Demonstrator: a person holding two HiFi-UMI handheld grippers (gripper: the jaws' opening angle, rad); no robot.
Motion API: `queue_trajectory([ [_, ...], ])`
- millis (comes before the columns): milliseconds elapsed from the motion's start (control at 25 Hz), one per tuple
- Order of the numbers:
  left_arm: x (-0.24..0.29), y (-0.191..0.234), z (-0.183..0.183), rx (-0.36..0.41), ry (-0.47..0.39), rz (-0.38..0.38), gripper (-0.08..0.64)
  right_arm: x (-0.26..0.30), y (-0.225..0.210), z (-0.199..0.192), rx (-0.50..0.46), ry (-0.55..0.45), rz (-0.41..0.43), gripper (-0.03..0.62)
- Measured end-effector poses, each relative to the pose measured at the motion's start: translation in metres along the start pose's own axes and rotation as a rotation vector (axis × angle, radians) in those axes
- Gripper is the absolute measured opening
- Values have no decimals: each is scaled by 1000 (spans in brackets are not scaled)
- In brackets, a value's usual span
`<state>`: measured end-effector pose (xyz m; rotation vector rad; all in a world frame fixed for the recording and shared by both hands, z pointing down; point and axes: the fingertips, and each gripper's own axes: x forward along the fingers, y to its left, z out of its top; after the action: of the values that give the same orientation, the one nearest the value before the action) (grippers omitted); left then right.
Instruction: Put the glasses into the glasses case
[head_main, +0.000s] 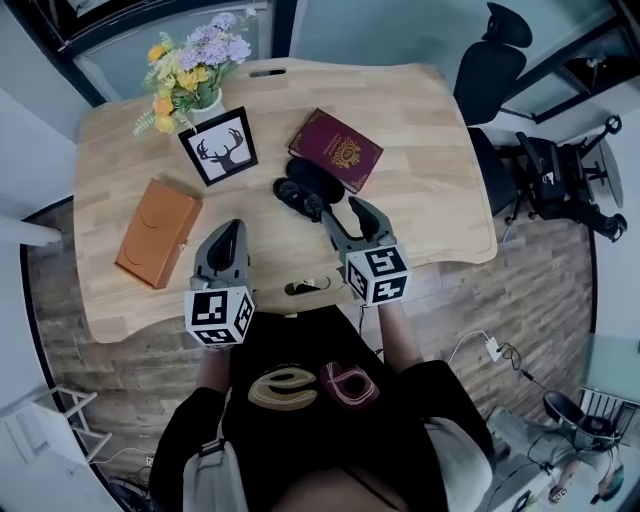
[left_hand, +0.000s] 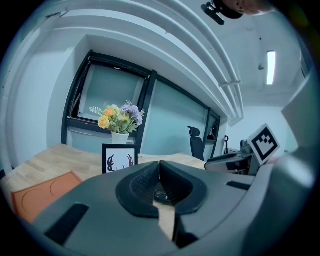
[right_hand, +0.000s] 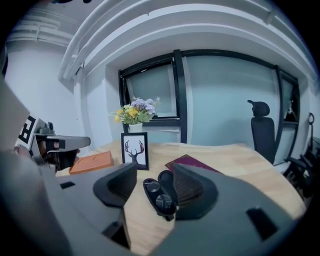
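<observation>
An open black glasses case (head_main: 313, 180) lies at the table's middle, next to a maroon booklet. Dark-lensed glasses (right_hand: 156, 194) lie folded in its near half (head_main: 293, 195), with the lid (right_hand: 167, 181) standing open behind them. My right gripper (head_main: 338, 210) is open just short of the case, which shows between its two fingers in the right gripper view (right_hand: 155, 191); I cannot tell whether it touches the case. My left gripper (head_main: 231, 230) hovers over bare wood to the left of the case, jaws shut with nothing in them (left_hand: 159, 172).
A flat orange case (head_main: 157, 232) lies at the left. A framed deer picture (head_main: 219, 146) and a vase of flowers (head_main: 190, 70) stand at the back left. The maroon booklet (head_main: 336, 149) lies right behind the case. A small item (head_main: 305, 287) sits near the front edge.
</observation>
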<state>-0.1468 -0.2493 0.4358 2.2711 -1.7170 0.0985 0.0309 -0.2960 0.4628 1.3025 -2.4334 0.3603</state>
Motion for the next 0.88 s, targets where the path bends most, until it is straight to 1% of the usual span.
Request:
queue_trajectory([
  [120,-6,-3,-2,4,1,-22,20,-11,5,-5,6,-9,-30,232],
  [240,-13,-4,-4,2,0,-44,20,-21,7,-6,38,-43,-70,224],
  [400,-21,-8,-6,-4,-10,-88,20,-31,15,-12,54,-57,-94,193],
  [560,-27,-10,-9,6,-7,-115,20,-41,21,-16,41,-77,-142,150],
  [720,-31,-13,-11,21,-17,-148,20,-44,28,-26,81,-69,-142,137],
  [800,-34,-15,-13,16,-22,-171,20,-46,31,-31,91,-67,-154,109],
  [880,-36,-14,-17,12,-15,-173,20,-47,33,-33,88,-74,-177,74],
])
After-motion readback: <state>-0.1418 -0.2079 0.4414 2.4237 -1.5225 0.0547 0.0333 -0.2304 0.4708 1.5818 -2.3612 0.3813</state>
